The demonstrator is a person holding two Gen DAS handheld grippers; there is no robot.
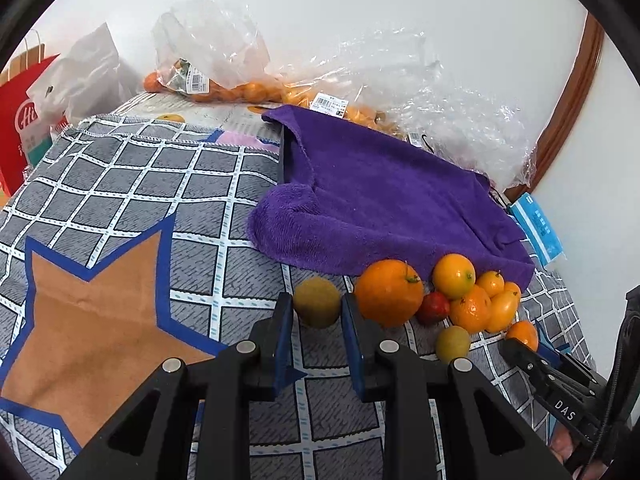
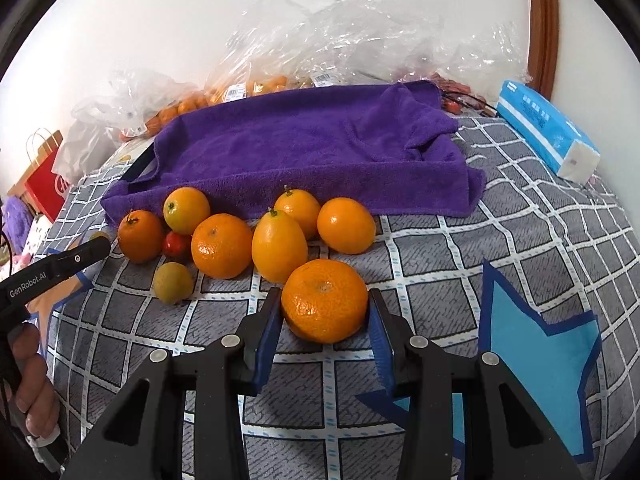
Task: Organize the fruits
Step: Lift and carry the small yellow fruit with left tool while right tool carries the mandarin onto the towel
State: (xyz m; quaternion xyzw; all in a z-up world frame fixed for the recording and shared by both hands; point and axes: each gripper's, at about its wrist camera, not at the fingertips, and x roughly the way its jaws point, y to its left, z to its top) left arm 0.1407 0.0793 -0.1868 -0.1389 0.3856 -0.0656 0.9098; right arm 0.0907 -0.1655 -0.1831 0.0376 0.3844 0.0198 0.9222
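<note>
In the left wrist view my left gripper has its blue pads on both sides of a small yellow-green fruit on the checked cloth. Beside it lies a large orange and a cluster of smaller oranges with a small red fruit. In the right wrist view my right gripper has its pads against a mandarin on the cloth. Behind it lie several oranges, a red fruit and another yellow-green fruit.
A purple towel lies behind the fruit. Plastic bags of small oranges sit at the wall. An orange star patch is at left, a blue star patch at right. A blue tissue pack lies far right.
</note>
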